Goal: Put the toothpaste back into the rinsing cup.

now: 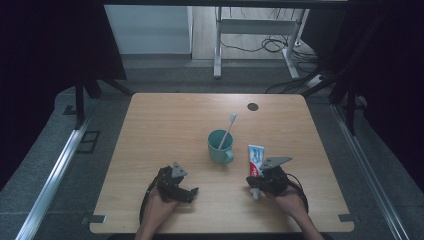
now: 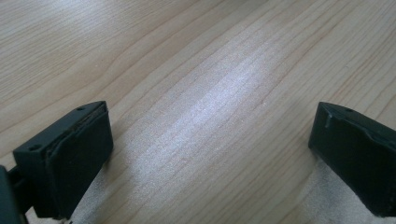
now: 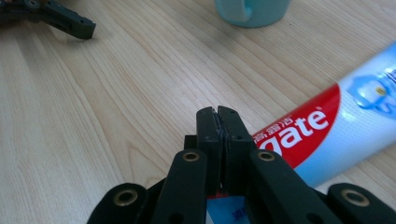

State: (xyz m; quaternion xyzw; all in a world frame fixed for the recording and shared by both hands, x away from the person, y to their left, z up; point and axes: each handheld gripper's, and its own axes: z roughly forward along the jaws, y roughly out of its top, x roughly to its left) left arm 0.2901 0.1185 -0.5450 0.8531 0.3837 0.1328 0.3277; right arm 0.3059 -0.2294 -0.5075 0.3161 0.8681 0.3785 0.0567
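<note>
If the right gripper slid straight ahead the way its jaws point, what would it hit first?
Probably nothing close: the right gripper, jaws shut, points over bare table, between the toothpaste tube and the left gripper. The teal cup stands farther on, slightly off that line; depth is unclear.

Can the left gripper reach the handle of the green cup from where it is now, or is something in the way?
Probably yes. The left gripper is open, nothing between its fingers, and bare table lies between it and the cup. The cup's handle faces the person, and the toothpaste tube lies off to the side.
</note>
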